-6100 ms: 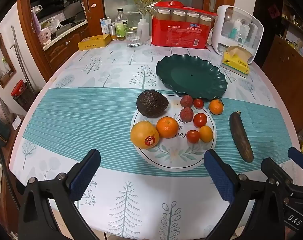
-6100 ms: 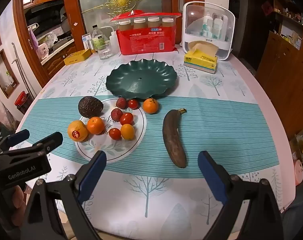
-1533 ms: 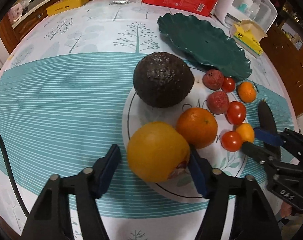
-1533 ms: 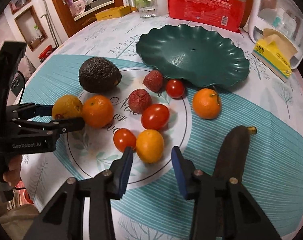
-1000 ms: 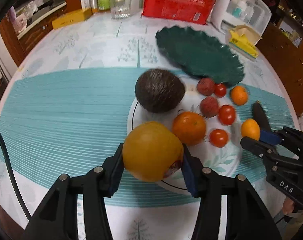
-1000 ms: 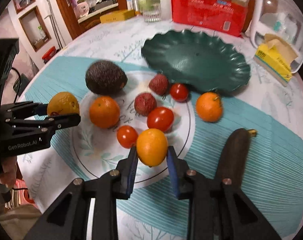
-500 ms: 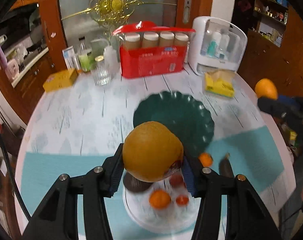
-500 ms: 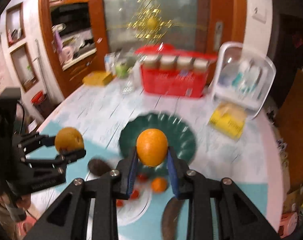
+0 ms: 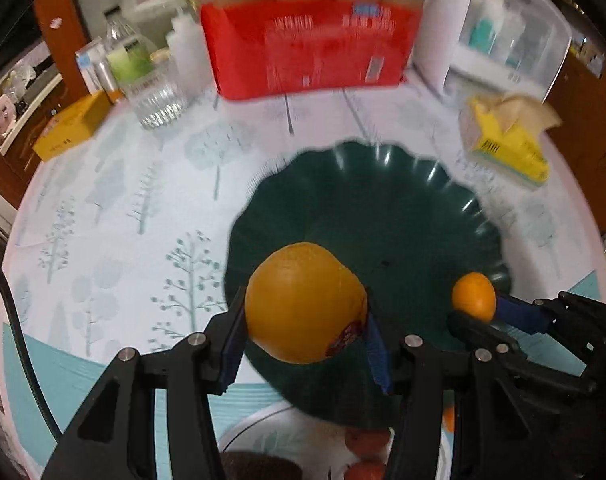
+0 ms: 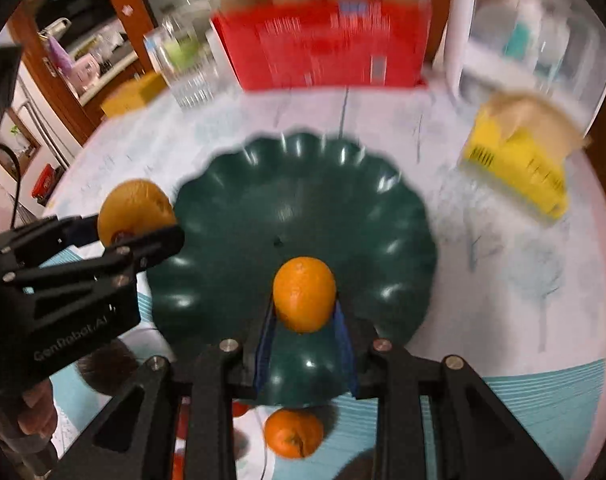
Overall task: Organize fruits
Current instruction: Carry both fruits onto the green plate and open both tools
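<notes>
My left gripper (image 9: 305, 324) is shut on a large orange (image 9: 305, 302) with a red sticker, held over the near left part of the dark green scalloped plate (image 9: 403, 220). My right gripper (image 10: 305, 320) is shut on a small orange (image 10: 304, 293), held over the near part of the green plate (image 10: 231, 208). Each gripper shows in the other view: the right one with its small orange (image 9: 474, 297), the left one with its large orange (image 10: 135, 210). The green plate's dish holds no fruit.
Below the grippers lie the white plate (image 9: 255, 428), the avocado (image 9: 255, 466), a tangerine (image 10: 293, 432) and small red fruits. Behind the green plate stand a red package (image 9: 307, 44), a glass (image 9: 157, 100), a yellow tissue pack (image 9: 511, 144) and a white organizer (image 9: 503, 28).
Both grippers have dropped and moved forward with their oranges, from high above the table to just over the green plate. The plate now fills the middle of both views.
</notes>
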Motion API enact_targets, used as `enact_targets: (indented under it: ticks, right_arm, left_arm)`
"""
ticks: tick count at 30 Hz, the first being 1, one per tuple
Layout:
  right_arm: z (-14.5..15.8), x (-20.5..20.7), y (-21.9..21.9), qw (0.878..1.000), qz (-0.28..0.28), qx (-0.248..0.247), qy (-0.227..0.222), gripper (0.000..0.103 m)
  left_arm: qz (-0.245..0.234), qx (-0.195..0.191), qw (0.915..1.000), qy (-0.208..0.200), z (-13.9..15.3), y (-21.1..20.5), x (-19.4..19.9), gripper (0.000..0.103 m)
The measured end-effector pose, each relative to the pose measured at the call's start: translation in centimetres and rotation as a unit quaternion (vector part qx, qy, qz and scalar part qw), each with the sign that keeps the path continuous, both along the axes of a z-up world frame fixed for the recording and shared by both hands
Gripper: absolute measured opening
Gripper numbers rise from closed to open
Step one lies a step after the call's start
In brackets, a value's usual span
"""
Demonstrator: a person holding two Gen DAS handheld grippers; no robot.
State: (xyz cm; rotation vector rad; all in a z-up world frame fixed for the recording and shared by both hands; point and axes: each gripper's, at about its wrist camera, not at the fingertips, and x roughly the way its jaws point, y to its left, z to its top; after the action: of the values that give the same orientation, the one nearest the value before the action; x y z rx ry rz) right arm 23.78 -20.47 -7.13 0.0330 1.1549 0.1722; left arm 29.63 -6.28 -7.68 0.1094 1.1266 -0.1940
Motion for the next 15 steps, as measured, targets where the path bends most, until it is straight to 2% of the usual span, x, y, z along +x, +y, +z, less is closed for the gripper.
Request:
enact_targets:
  ticks: [3, 6, 7, 8, 10, 11, 15]
  right_arm:
    - [-2.3, 0.4, 0.0, 1.0, 0.001, -0.002, 0.024, 0.03]
    - [-3.1, 0.2, -0.3, 0.999, -0.006, 0.006, 0.034, 0.031]
    - [-3.2, 0.2, -0.5, 0.999, -0.009, 0.011, 0.034, 0.032]
    - [-3.2, 0.2, -0.6, 0.999, -0.01, 0.018, 0.034, 0.034]
    - [-3.1, 0.2, -0.9, 0.999, -0.011, 0.032, 0.037, 0.044]
    - [-2.9, 0.1, -1.1, 0.999, -0.013, 0.034, 0.036, 0.046]
    - [-1.8, -0.2, -1.6, 0.999, -0.018, 0.043, 0.027, 0.05]
  left_arm:
    - [-0.007, 0.003, 0.9998, 0.018, -1.8, -0.6, 0.2, 0.051]
    - [-0.01, 0.018, 0.9992, 0.034, -3.0, -1.1, 0.4, 0.052]
    - [-0.011, 0.024, 0.999, 0.036, -3.2, -1.2, 0.4, 0.056]
    - [-0.011, 0.031, 0.9989, 0.034, -3.2, -1.3, 0.3, 0.065]
    - [-0.008, 0.04, 0.9989, 0.023, -2.7, -1.3, 0.1, 0.077]
    - [-0.005, 0.043, 0.9989, 0.016, -2.3, -1.1, 0.0, 0.082]
    - [0.006, 0.019, 0.9998, 0.004, -0.7, 0.1, -0.3, 0.086]
